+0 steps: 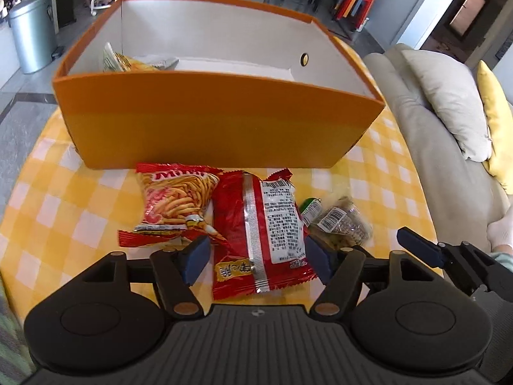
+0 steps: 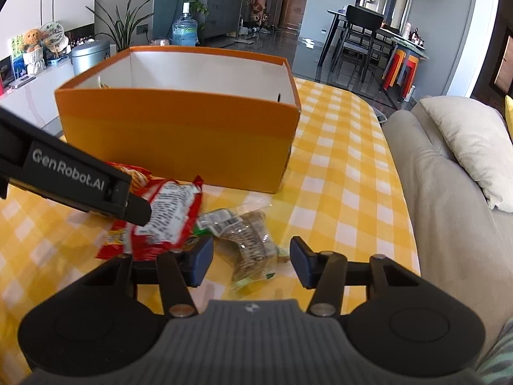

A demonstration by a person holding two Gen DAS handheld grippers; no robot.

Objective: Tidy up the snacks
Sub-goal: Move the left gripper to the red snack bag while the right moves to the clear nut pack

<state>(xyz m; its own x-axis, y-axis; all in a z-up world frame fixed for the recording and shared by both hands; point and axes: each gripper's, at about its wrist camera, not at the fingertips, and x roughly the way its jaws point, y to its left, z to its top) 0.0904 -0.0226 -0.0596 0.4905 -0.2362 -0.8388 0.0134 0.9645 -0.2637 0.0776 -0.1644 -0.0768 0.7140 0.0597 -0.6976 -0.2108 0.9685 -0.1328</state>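
An orange box (image 1: 224, 122) with a white inside stands on the yellow checked tablecloth (image 1: 64, 211), with a yellow snack bag (image 1: 128, 62) in its back left corner. In front lie a red fries bag (image 1: 176, 199), a red packet (image 1: 263, 224) label side up, a small green pack (image 1: 311, 207) and a clear packet (image 1: 343, 224). My left gripper (image 1: 256, 261) is open, its pads either side of the red packet's near end. My right gripper (image 2: 251, 263) is open around the clear packet (image 2: 253, 247), pads not touching it. The left gripper's finger (image 2: 138, 208) hangs over the red packet (image 2: 170, 215).
A beige sofa (image 2: 449, 208) with a cushion (image 2: 465, 134) runs along the table's right edge. The orange box (image 2: 176, 134) fills the far left of the table; bare cloth (image 2: 336, 176) lies to its right. A metal bin (image 1: 30, 32) stands on the floor beyond.
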